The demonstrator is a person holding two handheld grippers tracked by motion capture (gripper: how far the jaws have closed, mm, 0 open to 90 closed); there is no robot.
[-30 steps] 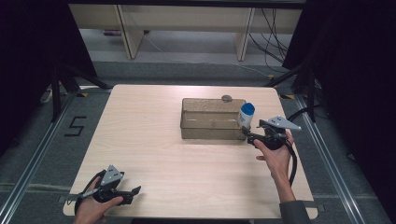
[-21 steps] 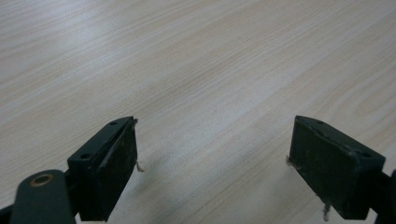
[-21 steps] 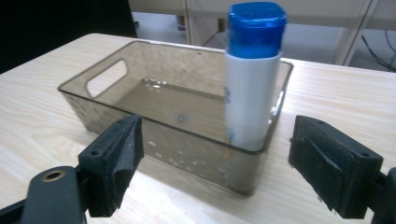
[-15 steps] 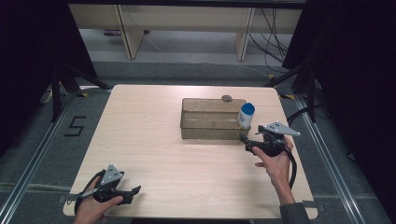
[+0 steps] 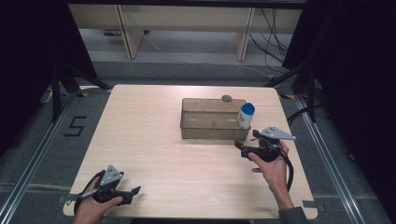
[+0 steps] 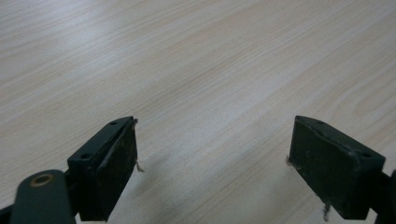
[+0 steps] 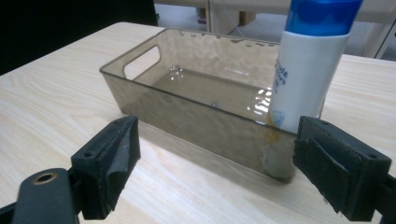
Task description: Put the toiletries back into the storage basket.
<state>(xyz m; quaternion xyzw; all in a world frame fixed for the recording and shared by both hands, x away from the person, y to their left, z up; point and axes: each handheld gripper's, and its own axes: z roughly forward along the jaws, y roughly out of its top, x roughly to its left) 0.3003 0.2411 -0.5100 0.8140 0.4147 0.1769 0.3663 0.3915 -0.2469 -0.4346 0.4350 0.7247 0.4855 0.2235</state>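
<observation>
- While your right tongs (image 5: 241,145) sit on the worktop (image 5: 154,126) just in front of the smoky clear bin (image 5: 212,119), their jaws stand wide apart with nothing between them; they have just been opening.
- The white bottle with the blue cap (image 5: 245,115) stands upright inside the bin, in the right-hand end, against the near wall. It is free of the tongs.
- From the right gripper view, the bottle (image 7: 306,70) rises just behind the bin's near wall (image 7: 201,126), above the right-hand jaw; the jaws are short of the bin and do not touch it.
- The bin holds the bottle alone; a handle slot is cut in its far left end wall (image 7: 142,63).
- A small dark round object (image 5: 227,98) lies on the worktop just behind the bin's far wall.
- Your left tongs (image 5: 134,191) rest near the front left corner of the worktop, well apart from the bin, pointing right.
- In the left gripper view, those jaws are spread wide over bare wood (image 6: 210,84), nothing between them.
</observation>
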